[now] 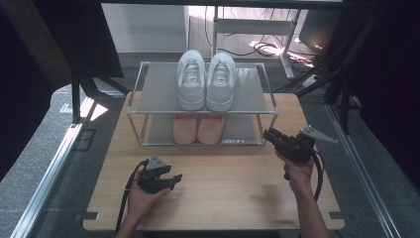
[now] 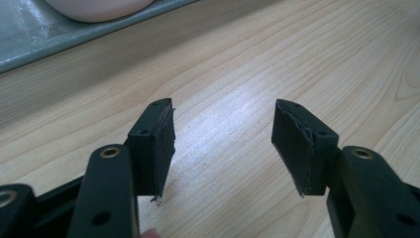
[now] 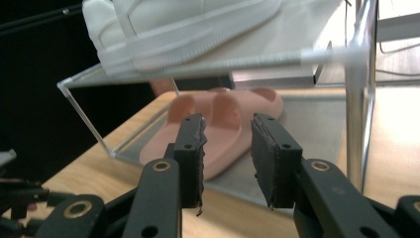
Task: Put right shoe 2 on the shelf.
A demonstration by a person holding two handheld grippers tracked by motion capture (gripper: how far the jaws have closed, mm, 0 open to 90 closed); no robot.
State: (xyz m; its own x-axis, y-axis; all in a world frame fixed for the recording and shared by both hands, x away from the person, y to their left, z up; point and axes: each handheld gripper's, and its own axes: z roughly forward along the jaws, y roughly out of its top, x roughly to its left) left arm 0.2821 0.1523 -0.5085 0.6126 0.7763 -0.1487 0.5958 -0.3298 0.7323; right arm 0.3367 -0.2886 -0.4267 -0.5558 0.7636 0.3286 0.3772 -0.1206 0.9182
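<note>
1. Left gripper – low over the near-left part of the wooden counter, held in the person's left hand. In the left gripper view its jaws stand spread wide, with bare wood grain between the pads and nothing held.
2. Just behind it in that view – the grey bottom shelf edge and the rounded end of a pink slipper, apart from the jaws.
3. Centre of the counter – a two-tier metal shoe rack. A pair of white sneakers sits side by side on the top tier, toes toward the person.
4. Lower tier – a pair of pink slippers, side by side, directly under the sneakers.
5. Right gripper – held in the right hand just beside the rack's front-right corner post, pointing in toward the lower tier.
6. Right gripper view: its jaws are partly spread, nothing pinched. The pink slippers lie beyond the pads on the lower shelf, not touched. A white sneaker sits overhead on the top tier, and the corner post stands to the right.
</note>
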